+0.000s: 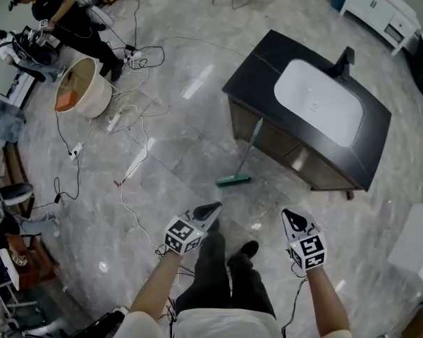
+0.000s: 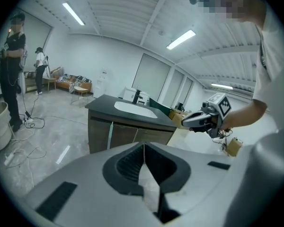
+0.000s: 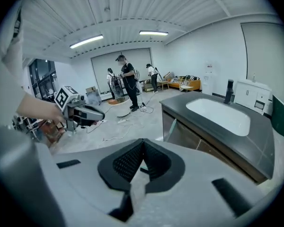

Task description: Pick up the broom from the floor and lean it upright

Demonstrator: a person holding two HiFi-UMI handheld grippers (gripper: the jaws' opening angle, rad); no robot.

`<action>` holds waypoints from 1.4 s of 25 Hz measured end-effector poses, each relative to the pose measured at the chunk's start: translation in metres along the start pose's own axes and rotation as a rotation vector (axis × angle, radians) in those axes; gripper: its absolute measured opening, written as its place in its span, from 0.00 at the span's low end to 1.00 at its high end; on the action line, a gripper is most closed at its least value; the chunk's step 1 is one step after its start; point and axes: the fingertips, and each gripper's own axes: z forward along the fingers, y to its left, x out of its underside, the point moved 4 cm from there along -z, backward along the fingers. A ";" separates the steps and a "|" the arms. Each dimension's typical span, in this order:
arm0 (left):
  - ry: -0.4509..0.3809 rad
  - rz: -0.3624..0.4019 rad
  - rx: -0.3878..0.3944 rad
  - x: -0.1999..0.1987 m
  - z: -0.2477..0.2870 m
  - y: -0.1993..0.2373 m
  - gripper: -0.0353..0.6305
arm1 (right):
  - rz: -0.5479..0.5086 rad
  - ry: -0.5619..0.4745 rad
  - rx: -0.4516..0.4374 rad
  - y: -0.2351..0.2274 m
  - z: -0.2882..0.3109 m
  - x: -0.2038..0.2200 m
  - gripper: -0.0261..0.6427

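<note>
Two sets of jaws together, empty: left gripper [image 1: 213, 208], right gripper [image 1: 288, 215], well apart from broom [image 1: 248, 150] against cabinet [image 1: 259, 70]

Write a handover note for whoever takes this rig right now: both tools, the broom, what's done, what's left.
Left tool: shut, empty, clear of the broom.
Right tool: shut, empty, clear of the broom.
Broom: standing tilted, handle resting against the front of the vanity cabinet, green head on the floor.
Done: the broom is up and leaning, with neither tool on it.
Left: probably nothing; just check that it does not slide.
</note>
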 end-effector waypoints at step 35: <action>-0.180 0.111 -0.005 -0.092 -0.320 -0.134 0.08 | -0.003 -0.309 0.125 0.233 -0.215 -0.145 0.04</action>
